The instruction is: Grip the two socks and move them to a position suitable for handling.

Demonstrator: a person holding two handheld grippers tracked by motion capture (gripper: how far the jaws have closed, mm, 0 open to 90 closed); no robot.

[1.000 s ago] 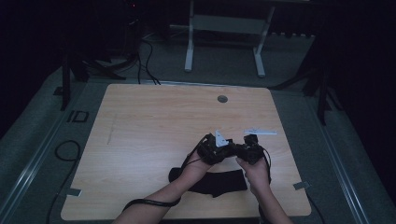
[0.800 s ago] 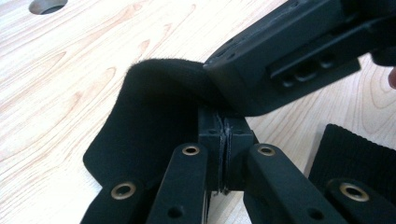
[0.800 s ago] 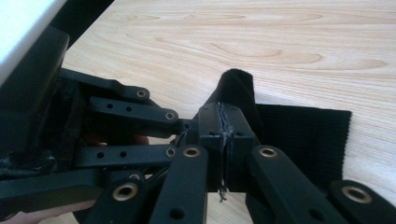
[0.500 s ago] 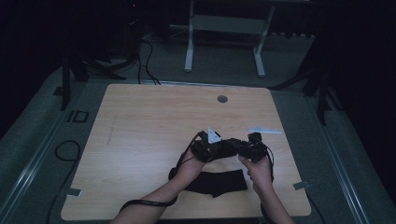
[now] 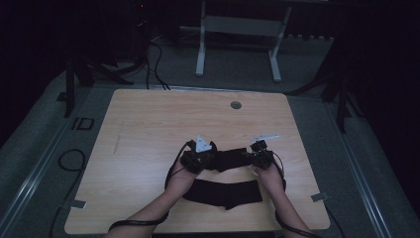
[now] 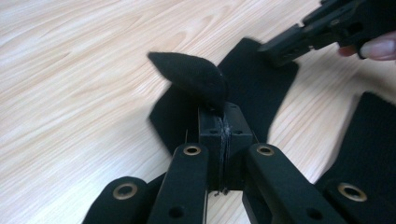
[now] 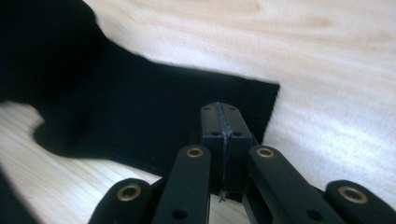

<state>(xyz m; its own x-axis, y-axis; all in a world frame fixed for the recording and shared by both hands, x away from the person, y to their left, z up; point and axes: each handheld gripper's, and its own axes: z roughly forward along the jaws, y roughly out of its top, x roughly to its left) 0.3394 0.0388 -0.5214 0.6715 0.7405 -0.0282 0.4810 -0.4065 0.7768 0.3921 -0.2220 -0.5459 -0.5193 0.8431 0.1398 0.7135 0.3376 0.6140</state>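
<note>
Black sock (image 5: 230,159): stretched between the two claws above the table (image 5: 148,129), toward its near right part. Left claw (image 6: 219,109): jaws pressed together, pinching one end of this sock; a pointed fold of cloth stands just beyond its tips. Right claw (image 7: 220,116): jaws pressed together, gripping the opposite end near its straight edge. Second black sock (image 5: 225,193): flat on the table, just nearer the person, apart from both claws.
</note>
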